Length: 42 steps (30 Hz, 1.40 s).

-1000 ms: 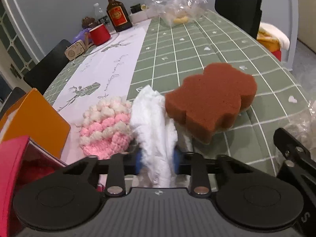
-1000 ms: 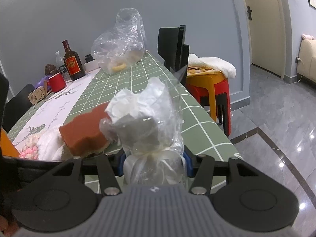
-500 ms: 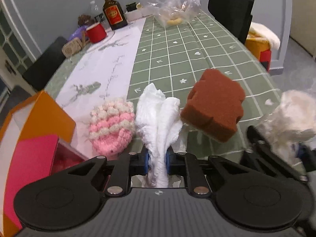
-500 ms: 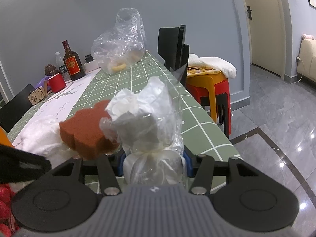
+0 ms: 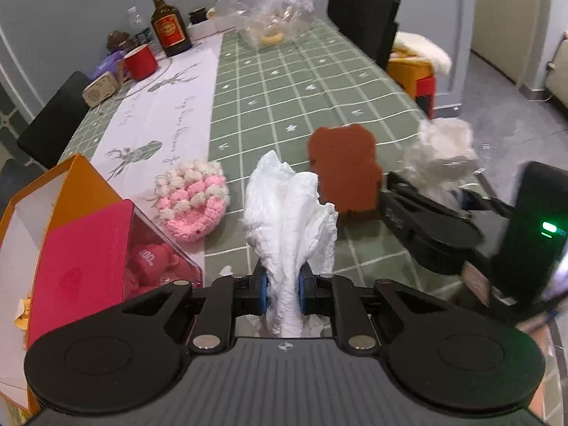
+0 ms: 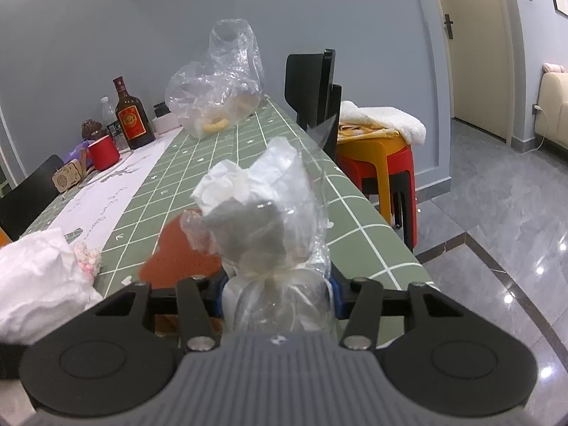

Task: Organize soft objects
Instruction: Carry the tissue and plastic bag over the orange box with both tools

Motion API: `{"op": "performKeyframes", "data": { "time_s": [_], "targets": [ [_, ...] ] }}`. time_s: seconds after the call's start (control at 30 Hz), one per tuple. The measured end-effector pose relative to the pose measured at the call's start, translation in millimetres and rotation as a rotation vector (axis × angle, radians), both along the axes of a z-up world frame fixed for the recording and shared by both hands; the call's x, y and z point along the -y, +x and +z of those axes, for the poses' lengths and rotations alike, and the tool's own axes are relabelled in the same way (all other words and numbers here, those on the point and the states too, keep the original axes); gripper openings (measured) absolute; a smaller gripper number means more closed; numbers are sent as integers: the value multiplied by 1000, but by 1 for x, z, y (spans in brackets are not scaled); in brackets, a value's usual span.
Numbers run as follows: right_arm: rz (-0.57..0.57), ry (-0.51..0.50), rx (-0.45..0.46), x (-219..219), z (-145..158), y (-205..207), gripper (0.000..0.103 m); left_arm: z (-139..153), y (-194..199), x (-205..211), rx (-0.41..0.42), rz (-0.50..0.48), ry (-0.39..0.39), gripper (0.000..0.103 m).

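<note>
My left gripper (image 5: pixel 281 285) is shut on a white crumpled cloth (image 5: pixel 289 209) and holds it above the green checked table (image 5: pixel 284 81). My right gripper (image 6: pixel 278 293) is shut on a clear plastic bag of white and grey stuffing (image 6: pixel 261 220); it shows in the left wrist view (image 5: pixel 440 156) at the right. A brown sponge (image 5: pixel 342 170) and a pink and white crochet piece (image 5: pixel 193 198) lie on the table. The sponge also shows in the right wrist view (image 6: pixel 184 252).
An orange box (image 5: pixel 53 198) and a clear box with a pink lid (image 5: pixel 85 259) stand at the near left. A bottle (image 5: pixel 168 25), a red cup (image 5: pixel 140 62) and a big plastic bag (image 5: pixel 269 3) stand far off. A black chair (image 5: pixel 362 17) and stacked stools (image 6: pixel 383 163) stand at the right.
My left gripper closed tighter on the white cloth, then rose and pulled back with it. The right gripper holds its bag as before and now shows at the left view's right.
</note>
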State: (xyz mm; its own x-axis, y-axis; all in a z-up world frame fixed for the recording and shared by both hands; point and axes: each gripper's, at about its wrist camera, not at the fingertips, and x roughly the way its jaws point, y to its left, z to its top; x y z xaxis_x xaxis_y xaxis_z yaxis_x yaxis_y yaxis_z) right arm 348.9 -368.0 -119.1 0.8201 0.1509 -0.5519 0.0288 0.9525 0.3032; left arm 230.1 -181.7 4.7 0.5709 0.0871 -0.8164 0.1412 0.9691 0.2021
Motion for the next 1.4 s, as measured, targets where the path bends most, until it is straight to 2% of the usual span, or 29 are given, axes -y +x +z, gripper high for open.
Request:
{"op": "performKeyframes", "data": {
  "time_s": [0.17, 0.27, 0.33, 0.4, 0.5, 0.63, 0.77, 0.9, 0.97, 1.07, 1.13, 1.27, 1.4],
  "targets": [
    [-97, -60, 19, 1, 6, -9, 49, 14, -24, -1, 43, -93, 10, 18],
    [-97, -46, 11, 3, 4, -7, 49, 23, -36, -10, 22, -135, -59, 18],
    [-93, -37, 7, 3, 2, -7, 49, 31, -42, -17, 6, -162, -132, 18],
    [-98, -44, 11, 3, 3, -8, 49, 42, -52, -23, 16, -195, -191, 18],
    [-95, -4, 21, 5, 5, -7, 48, 58, -74, -29, 47, -239, -237, 18],
    [-84, 42, 72, 6, 14, -10, 48, 83, -113, -44, 82, -288, -282, 18],
    [-45, 64, 120, -3, 27, -17, 48, 111, -149, -61, 174, -334, -282, 18],
    [-36, 96, 173, -7, 46, -32, 48, 140, -177, -87, 195, -359, -353, 18],
    [-27, 114, 212, -10, 58, -44, 48, 153, -188, -98, 223, -376, -362, 18],
    [30, 122, 260, -22, 83, -64, 48, 166, -202, -114, 306, -360, -322, 18],
    [122, 115, 293, -36, 101, -80, 48, 171, -205, -128, 341, -332, -298, 18],
    [262, 109, 365, -57, 128, -116, 48, 175, -214, -173, 401, -257, -307, 18],
    [379, 150, 381, -81, 154, -133, 48, 171, -213, -220, 447, -150, -298, 18]
  ]
}}
